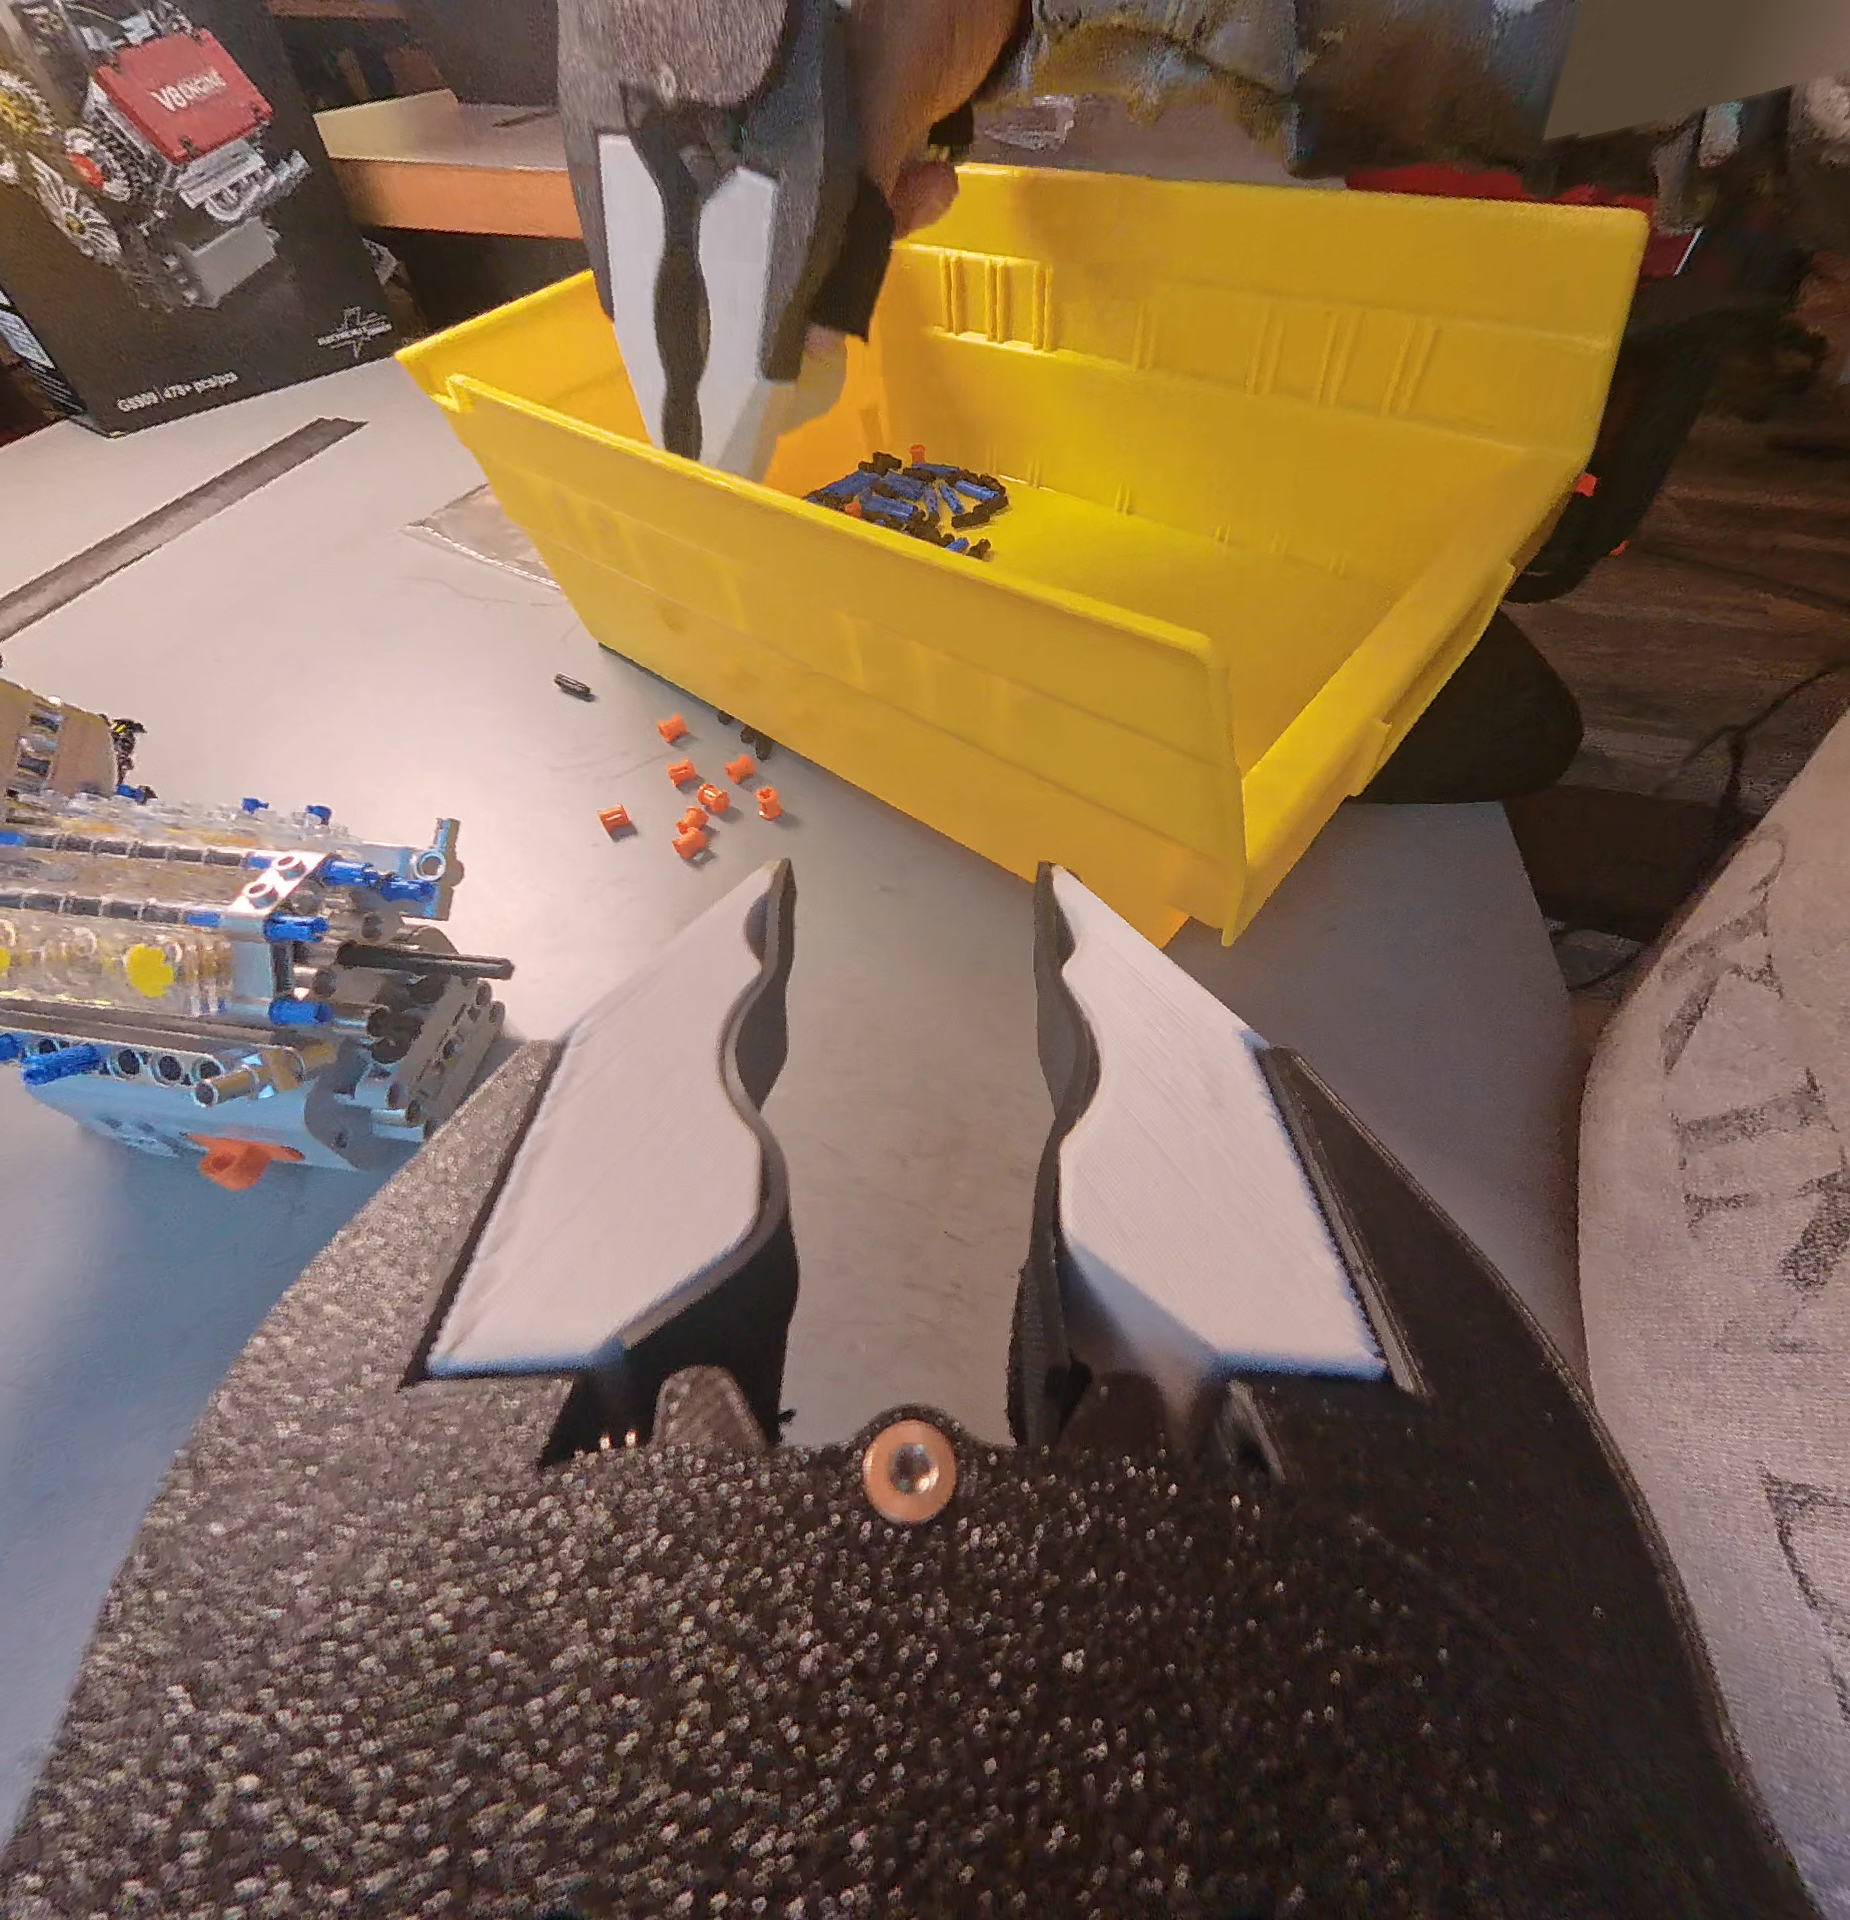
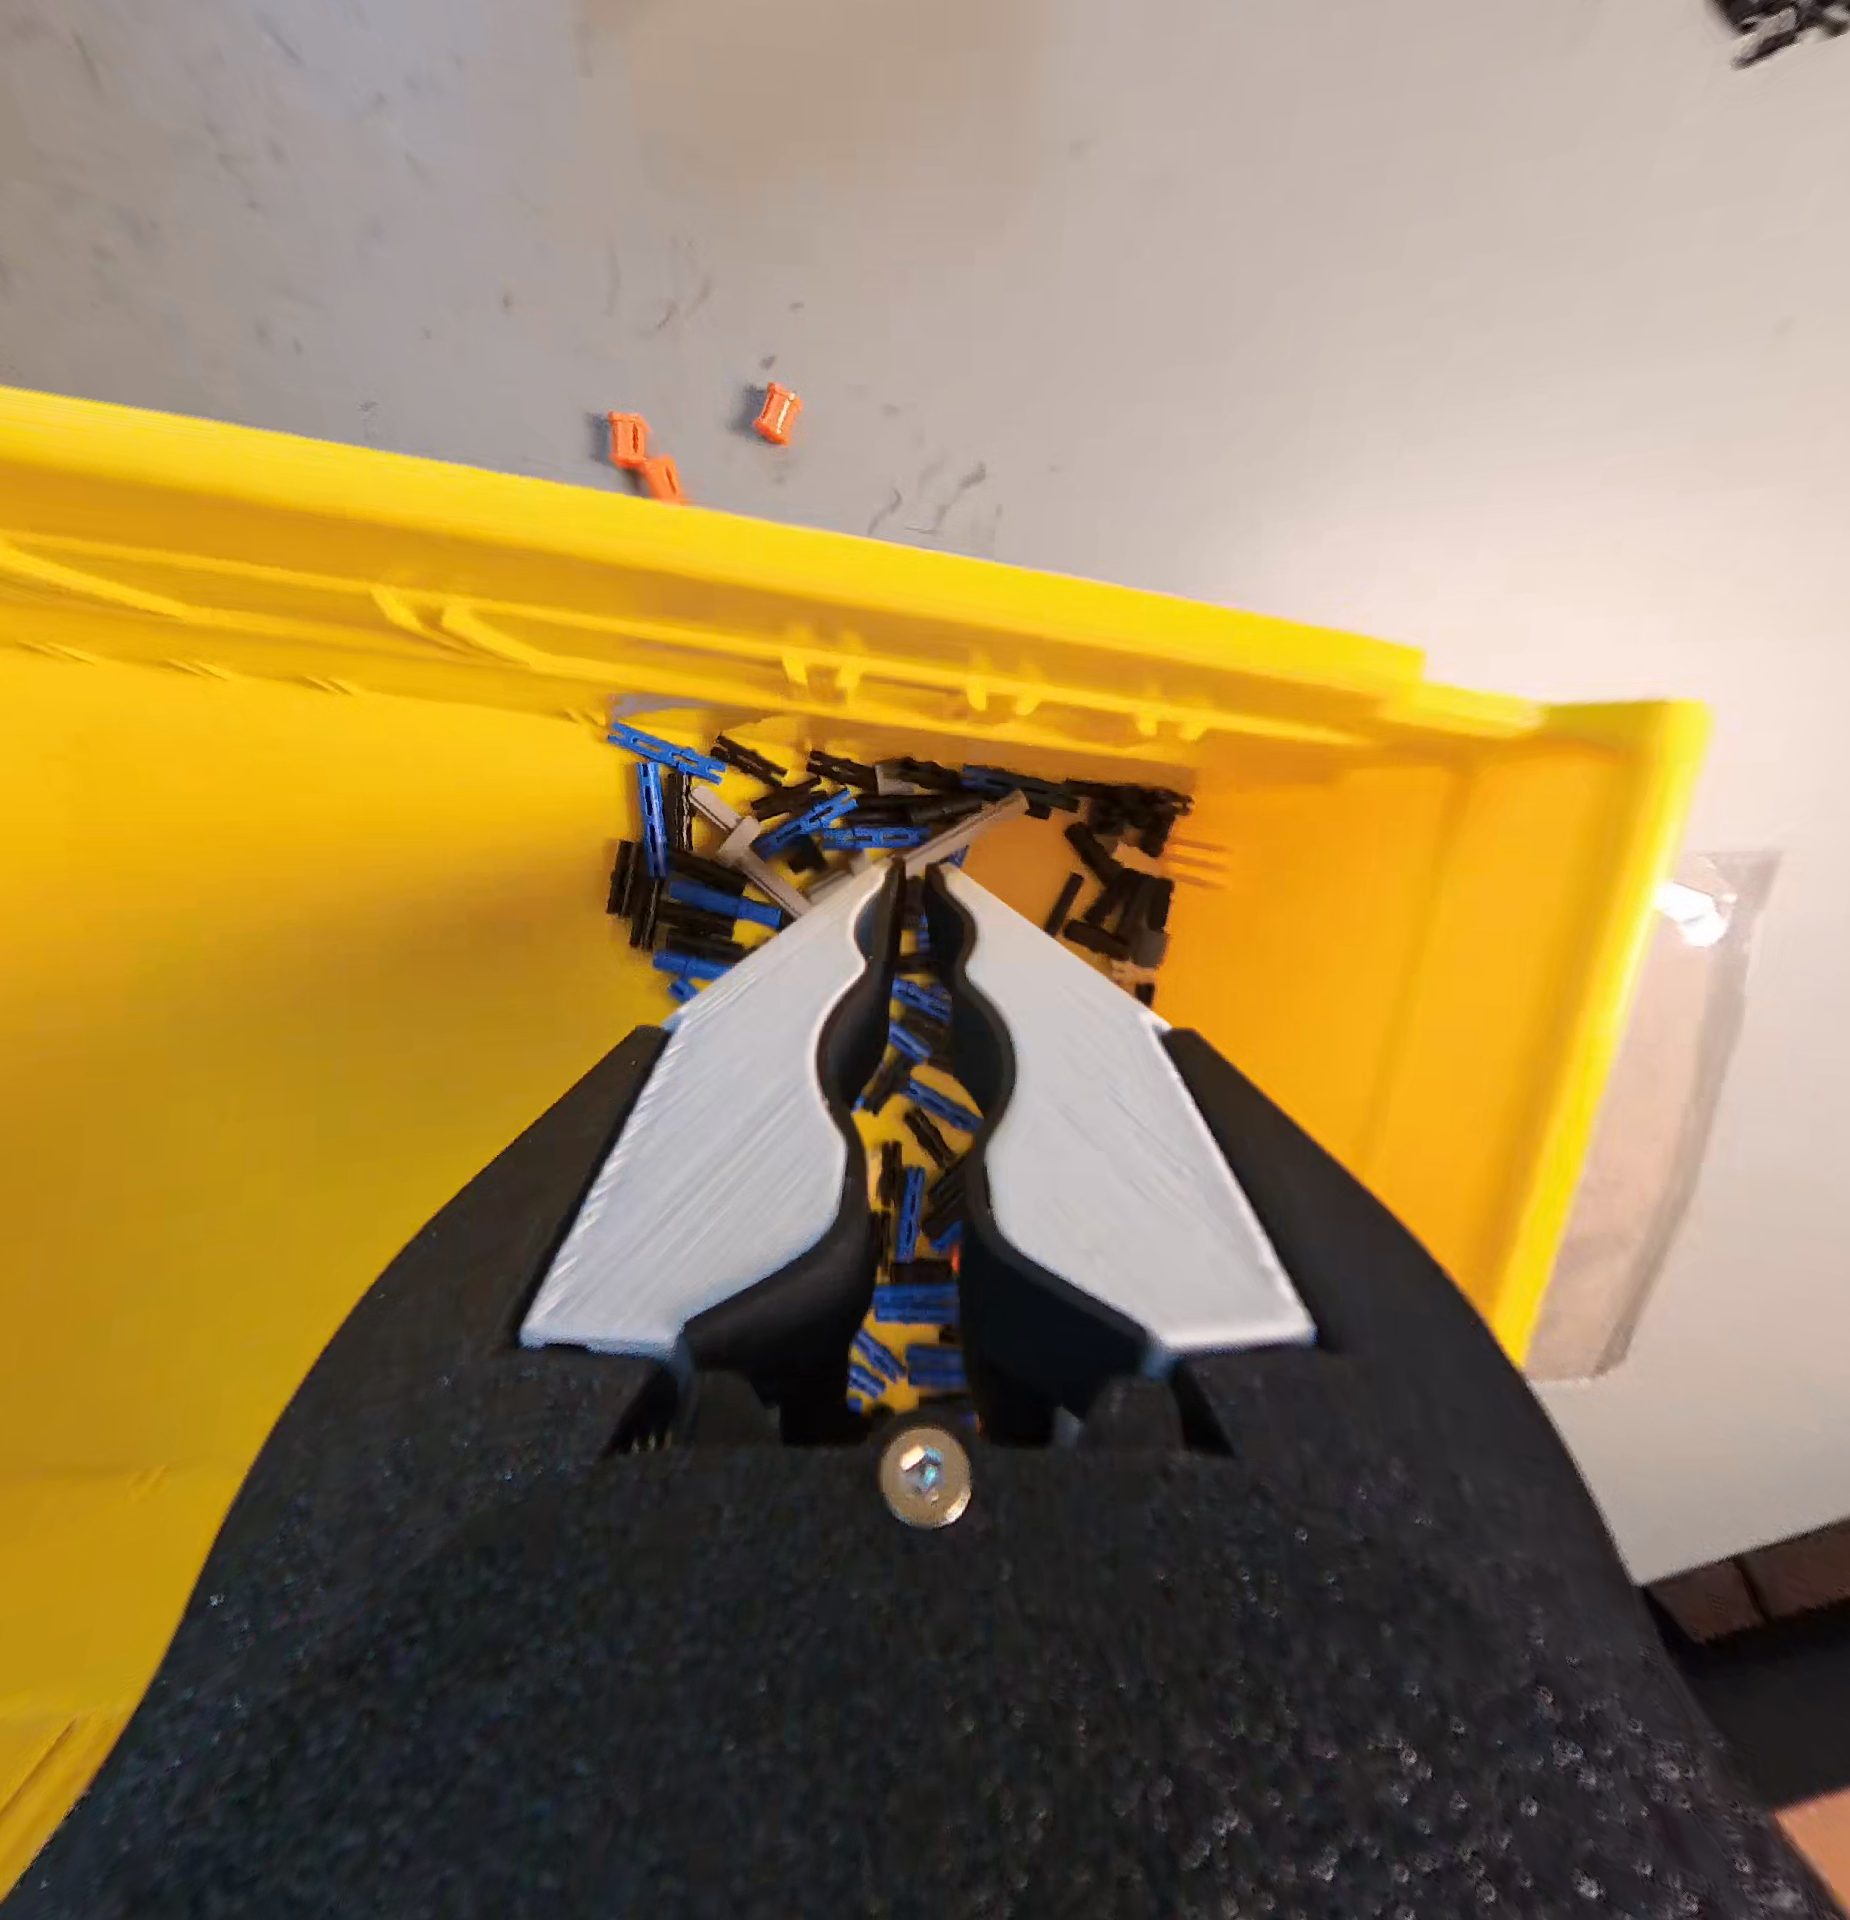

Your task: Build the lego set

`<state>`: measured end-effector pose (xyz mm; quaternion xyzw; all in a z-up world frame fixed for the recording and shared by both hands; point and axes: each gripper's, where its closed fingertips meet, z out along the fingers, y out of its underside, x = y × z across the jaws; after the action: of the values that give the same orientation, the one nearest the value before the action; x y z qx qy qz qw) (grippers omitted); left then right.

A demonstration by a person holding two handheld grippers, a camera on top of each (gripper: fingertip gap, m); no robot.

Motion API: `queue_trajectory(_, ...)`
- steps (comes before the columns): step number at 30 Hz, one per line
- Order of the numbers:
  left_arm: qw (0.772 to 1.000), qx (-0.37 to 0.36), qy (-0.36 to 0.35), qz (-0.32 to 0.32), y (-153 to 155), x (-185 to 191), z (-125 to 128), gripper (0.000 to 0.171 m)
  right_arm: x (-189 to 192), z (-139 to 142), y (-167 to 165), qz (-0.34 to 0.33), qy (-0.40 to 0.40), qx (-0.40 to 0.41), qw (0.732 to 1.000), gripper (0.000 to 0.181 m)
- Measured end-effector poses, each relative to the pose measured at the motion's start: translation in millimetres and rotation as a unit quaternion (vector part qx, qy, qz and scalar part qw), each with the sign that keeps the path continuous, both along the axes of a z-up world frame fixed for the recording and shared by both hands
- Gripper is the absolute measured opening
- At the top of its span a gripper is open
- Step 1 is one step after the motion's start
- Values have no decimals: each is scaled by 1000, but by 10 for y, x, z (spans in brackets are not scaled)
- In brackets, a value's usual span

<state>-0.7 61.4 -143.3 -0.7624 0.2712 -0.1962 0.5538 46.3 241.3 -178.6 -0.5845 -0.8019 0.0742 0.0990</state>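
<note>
Left wrist view: the left gripper hangs over bare grey table, its white fingers spread wide with nothing between them.
Right wrist view: the right gripper reaches down into the yellow bin, its fingertips nearly together at the pile; whether they pinch a piece I cannot tell.
Bin: rectangular ribbed plastic, open-topped, long axis running from near right to far left in the left wrist view; its near corner lies just beyond the left gripper's tips.
Bin contents: a heap of small blue, black and grey connector pins, bunched against one wall.
Loose parts: orange bushes scattered on the table beside the bin's long wall.
Model: a half-built block assembly of grey beams, clear parts and blue pins, left of the left gripper.
Box: dark printed carton, far left.
</note>
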Motion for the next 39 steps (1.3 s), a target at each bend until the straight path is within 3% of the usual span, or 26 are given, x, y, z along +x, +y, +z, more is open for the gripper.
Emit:
queue_trajectory(6,1000,2,2,5,3,-10,2,44,-82,-209,-6,-4,-24,-13,1000,0)
queue_trajectory(11,1000,0,-5,1,-2,-9,8,44,72,-264,75,-8,-54,1,999,0)
queue_trajectory(16,1000,-1,-7,-1,-6,-5,11,44,276,-224,200,-28,-80,13,996,0)
queue_trajectory(26,1000,-4,-10,-2,-3,-5,9,44,253,129,372,-58,-21,33,998,0)
queue_trajectory(39,1000,-5,-11,-3,2,0,8,44,411,62,213,-18,-65,29,997,2)
